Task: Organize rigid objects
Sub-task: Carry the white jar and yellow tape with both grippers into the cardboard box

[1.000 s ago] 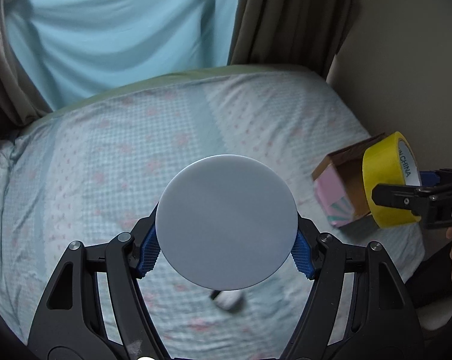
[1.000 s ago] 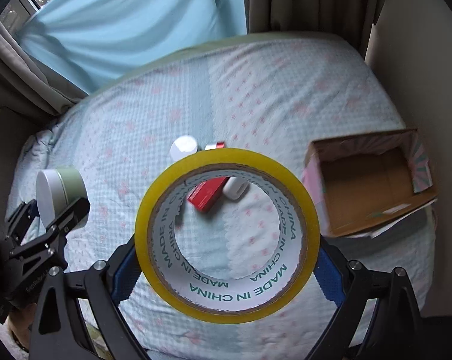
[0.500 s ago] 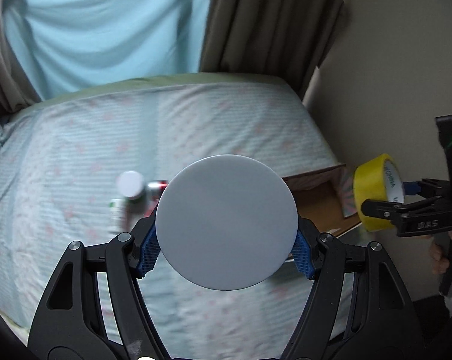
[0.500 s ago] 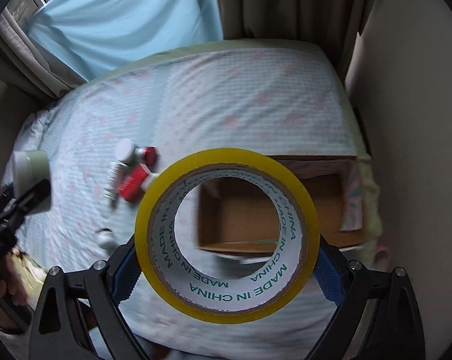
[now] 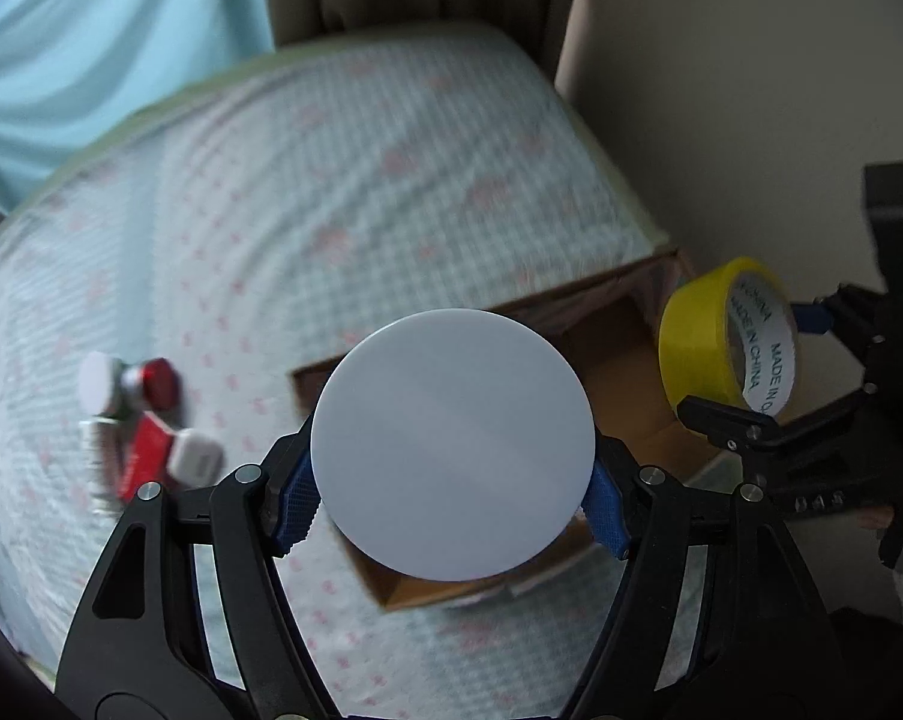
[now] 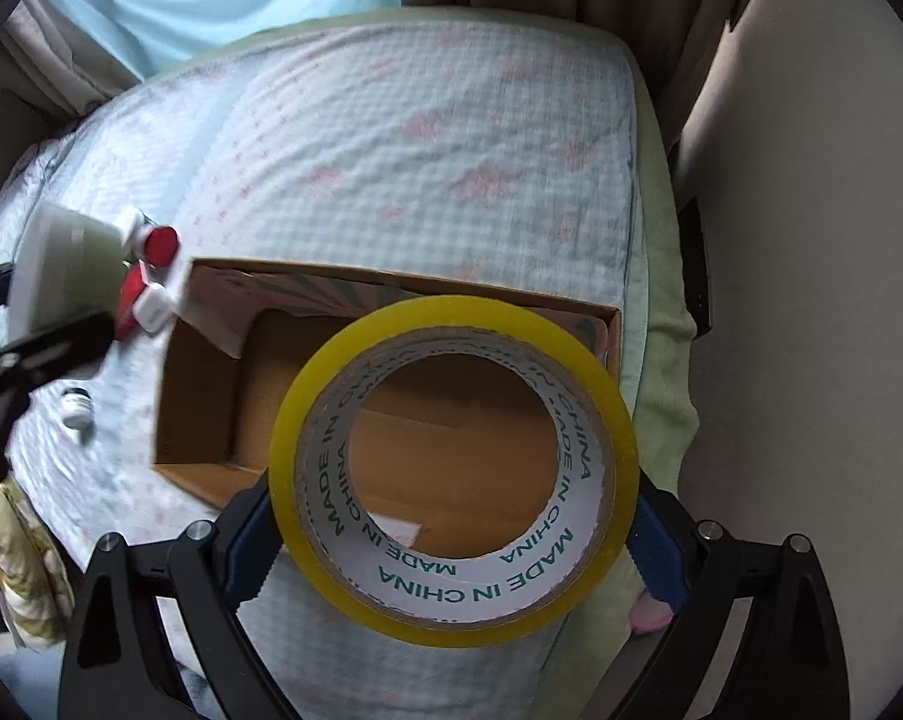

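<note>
Right gripper (image 6: 451,531) clamps tape roll (image 6: 453,470) over box (image 6: 211,384).

The left tongs (image 5: 453,492) clamp a round white-lidded jar (image 5: 453,444) between blue pads (image 5: 295,495), held above an open brown cardboard box (image 5: 616,354) at the bed's (image 5: 343,180) right edge. The right tongs (image 5: 757,372) grip a yellow tape roll (image 5: 700,339) beside it. Red and white small containers (image 5: 145,420) lie blurred near the bed's left edge.
</note>
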Available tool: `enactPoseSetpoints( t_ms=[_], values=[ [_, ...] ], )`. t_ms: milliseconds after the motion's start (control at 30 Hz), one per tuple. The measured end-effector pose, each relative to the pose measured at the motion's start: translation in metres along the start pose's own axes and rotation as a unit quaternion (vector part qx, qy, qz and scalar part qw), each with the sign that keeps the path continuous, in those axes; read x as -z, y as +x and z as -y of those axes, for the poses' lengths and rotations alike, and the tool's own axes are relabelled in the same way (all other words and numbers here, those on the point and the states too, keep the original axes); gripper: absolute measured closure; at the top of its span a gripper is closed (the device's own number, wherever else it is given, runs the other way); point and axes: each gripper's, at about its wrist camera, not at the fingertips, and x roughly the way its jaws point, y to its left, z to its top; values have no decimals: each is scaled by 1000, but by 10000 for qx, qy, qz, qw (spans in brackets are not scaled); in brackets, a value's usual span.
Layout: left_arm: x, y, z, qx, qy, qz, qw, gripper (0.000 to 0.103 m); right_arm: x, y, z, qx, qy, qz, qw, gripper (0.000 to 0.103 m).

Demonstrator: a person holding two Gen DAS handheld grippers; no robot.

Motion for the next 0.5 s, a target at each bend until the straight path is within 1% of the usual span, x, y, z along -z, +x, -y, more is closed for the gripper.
enactPoseSetpoints(
  t_ms=[133, 167, 200, 267, 300, 333, 400, 467, 500],
  values=[
    [-4, 59, 8, -182, 85, -531, 9984, 35, 1, 33, 0, -41, -447, -56, 9990, 8],
    [-3, 74, 8, -210, 93, -670, 9975, 35, 2, 40, -1, -14, -570, -75, 9983, 8],
    [-1, 90, 6, -246, 103, -809, 9964, 35, 5, 51, -5, 75, -826, -73, 9965, 8],
    [5, 117, 8, -312, 140, -1127, 9930, 35, 12, 63, -14, 234, -1352, 24, 9905, 8],
    [8, 126, 7, -319, 157, -1271, 9913, 35, 18, 71, -22, 323, -1723, 79, 9845, 8],
    [12, 136, 6, -324, 180, -1408, 9893, 35, 22, 75, -27, 379, -1939, 95, 9802, 8],
    [17, 151, 7, -376, 254, -1557, 9868, 35, 28, 84, -33, 451, -2244, 117, 9734, 8],
    [20, 158, 9, -427, 344, -1618, 9853, 35, 30, 89, -35, 393, -2313, 102, 9720, 8],
    [20, 160, 10, -455, 393, -1623, 9849, 35, 31, 91, -34, 298, -2292, 75, 9729, 8]
  ],
)
